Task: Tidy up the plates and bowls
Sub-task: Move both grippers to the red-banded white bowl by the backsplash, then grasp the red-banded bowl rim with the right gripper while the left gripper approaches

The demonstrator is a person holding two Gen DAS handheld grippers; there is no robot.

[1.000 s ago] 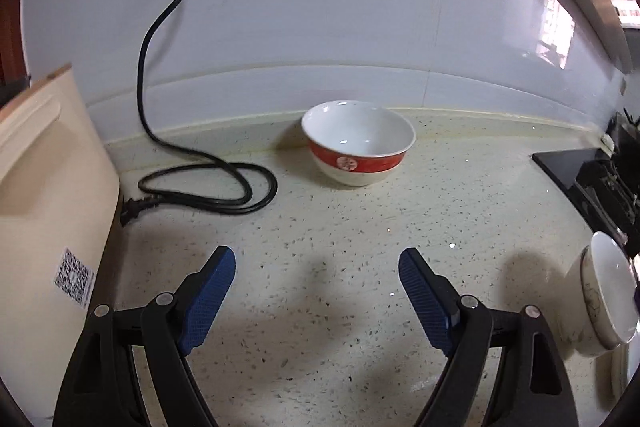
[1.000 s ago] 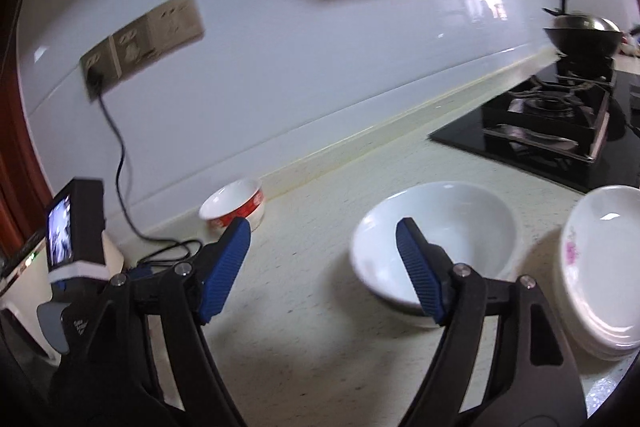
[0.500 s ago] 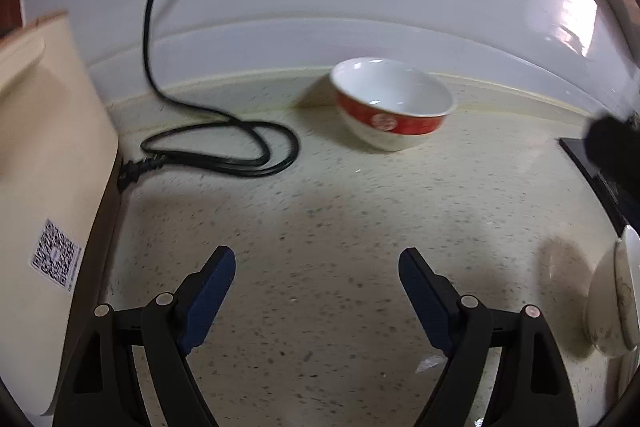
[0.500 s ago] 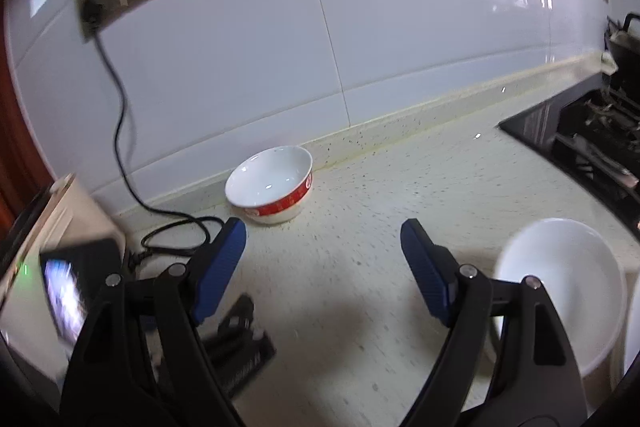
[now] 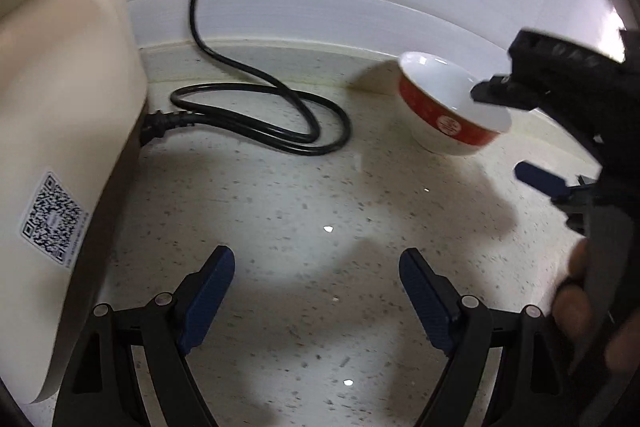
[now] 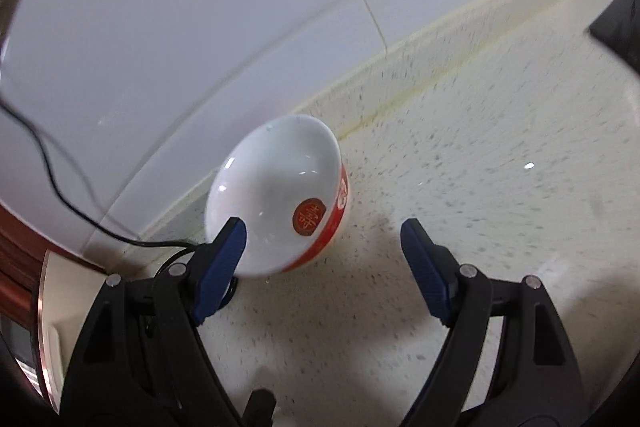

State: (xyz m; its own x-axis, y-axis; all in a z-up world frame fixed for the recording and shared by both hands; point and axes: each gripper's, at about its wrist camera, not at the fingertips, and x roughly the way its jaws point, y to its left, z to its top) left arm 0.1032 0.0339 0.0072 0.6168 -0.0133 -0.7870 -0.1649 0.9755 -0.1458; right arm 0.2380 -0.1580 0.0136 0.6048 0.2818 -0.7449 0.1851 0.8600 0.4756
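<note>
The right gripper [image 6: 322,263] hangs with jaws apart, its left blue pad overlapping the near rim of the red-banded bowl [image 6: 280,195]; the left gripper [image 5: 316,297] gapes over bare speckled countertop [image 5: 280,195], the bowl well ahead to its right; glossy round porcelain, white inside; a black cord [image 5: 260,119] coils beside it.

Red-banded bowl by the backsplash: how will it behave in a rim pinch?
The red-banded bowl looks like glazed ceramic, so probably rigid, breakable and slippery. Its foot is narrower than its rim, so a one-sided pinch may tip it. The right gripper is open, one finger overlapping its rim.
</note>
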